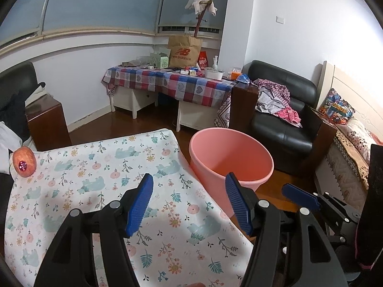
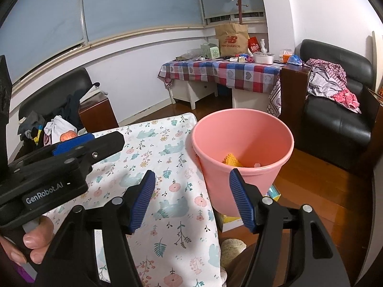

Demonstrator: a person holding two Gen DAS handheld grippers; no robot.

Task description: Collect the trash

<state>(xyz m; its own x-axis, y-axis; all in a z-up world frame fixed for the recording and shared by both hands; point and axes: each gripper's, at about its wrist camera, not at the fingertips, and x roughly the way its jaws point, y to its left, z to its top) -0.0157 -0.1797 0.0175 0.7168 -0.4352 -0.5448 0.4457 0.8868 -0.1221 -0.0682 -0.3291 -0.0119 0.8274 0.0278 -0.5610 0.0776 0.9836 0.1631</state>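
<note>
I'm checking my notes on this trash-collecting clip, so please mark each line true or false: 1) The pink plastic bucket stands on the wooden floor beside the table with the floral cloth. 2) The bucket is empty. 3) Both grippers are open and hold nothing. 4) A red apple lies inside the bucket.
1) True: the pink plastic bucket stands on the wooden floor right beside the floral cloth.
2) False: the right wrist view shows a yellow ridged piece at its bottom.
3) True: the left gripper and the right gripper both show open, empty jaws.
4) False: the red apple lies at the cloth's far left corner.
</note>
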